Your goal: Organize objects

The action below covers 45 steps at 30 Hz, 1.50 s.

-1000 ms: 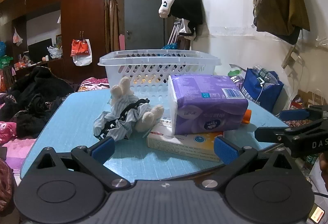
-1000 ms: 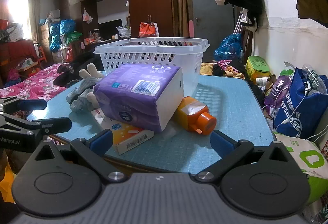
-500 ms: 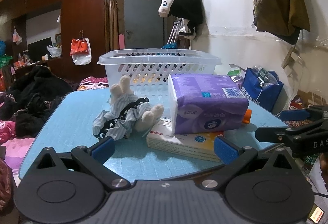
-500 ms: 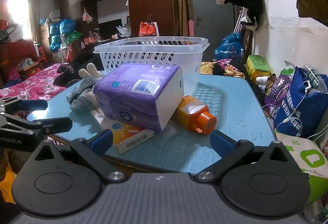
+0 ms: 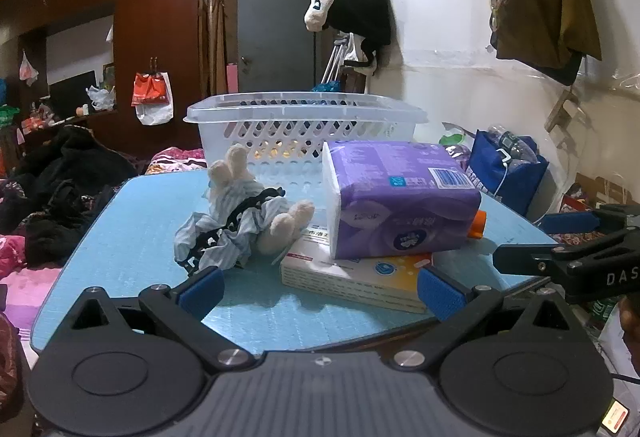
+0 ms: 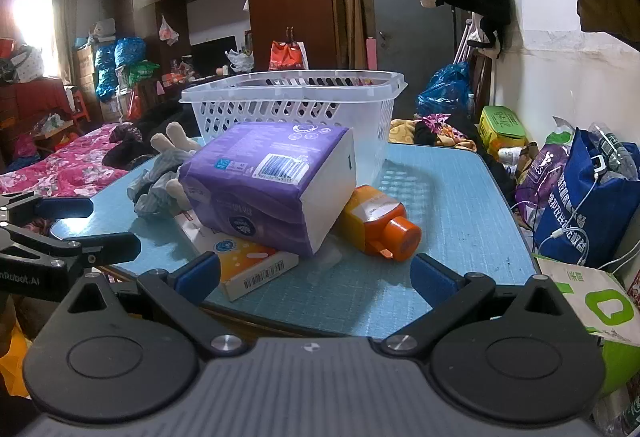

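Observation:
On the light blue table (image 5: pixel 120 237) a purple tissue pack (image 5: pixel 400 197) (image 6: pixel 272 189) lies on a flat white-and-orange box (image 5: pixel 360 277) (image 6: pixel 248 261). An orange bottle (image 6: pixel 376 221) lies on its side to the right of the pack. A plush rabbit in striped cloth (image 5: pixel 244 221) (image 6: pixel 164 177) lies to the left. A white lattice basket (image 5: pixel 304 125) (image 6: pixel 296 101) stands behind them. My left gripper (image 5: pixel 320 291) is open at the near edge, in front of the box. My right gripper (image 6: pixel 316 273) is open before the box and bottle, holding nothing.
A blue shopping bag (image 6: pixel 588 205) and a green-and-white bag (image 6: pixel 600 309) stand on the floor right of the table. Dark clothes (image 5: pixel 60 189) and a pink bedspread (image 6: pixel 60 165) lie to the left. A white wall (image 5: pixel 460 37) with hanging garments runs along the right.
Almost nothing moved. Both grippers stay open and hover at the table's near edge with only a slight drift in view.

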Motion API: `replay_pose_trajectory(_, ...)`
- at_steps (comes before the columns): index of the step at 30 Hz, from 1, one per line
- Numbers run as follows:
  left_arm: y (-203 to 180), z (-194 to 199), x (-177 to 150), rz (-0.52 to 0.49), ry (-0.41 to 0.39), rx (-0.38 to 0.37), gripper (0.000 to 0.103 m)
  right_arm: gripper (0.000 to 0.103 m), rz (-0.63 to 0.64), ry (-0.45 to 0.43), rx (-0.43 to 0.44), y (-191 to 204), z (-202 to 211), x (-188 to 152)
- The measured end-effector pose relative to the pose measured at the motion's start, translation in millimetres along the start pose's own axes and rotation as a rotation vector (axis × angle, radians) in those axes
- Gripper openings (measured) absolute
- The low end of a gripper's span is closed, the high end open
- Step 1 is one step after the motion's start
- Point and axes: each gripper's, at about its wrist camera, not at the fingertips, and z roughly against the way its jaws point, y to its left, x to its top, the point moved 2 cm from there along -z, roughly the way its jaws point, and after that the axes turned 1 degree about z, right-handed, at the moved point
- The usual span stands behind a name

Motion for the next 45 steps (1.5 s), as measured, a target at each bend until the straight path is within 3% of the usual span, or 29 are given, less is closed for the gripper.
replay_pose_trajectory(38, 0.1, -3.0, -0.9, 0.008, 0.001, -0.059, 0.103, 0.103, 0.001, 0.011, -0.011, -2.1, -2.5, -1.0)
replay_pose_trajectory(45, 6.1, 4.1, 2.3, 0.041, -0.091, -0.069, 0.103, 0.103, 0.008, -0.024, -0.024, -3.3, -2.1, -2.2)
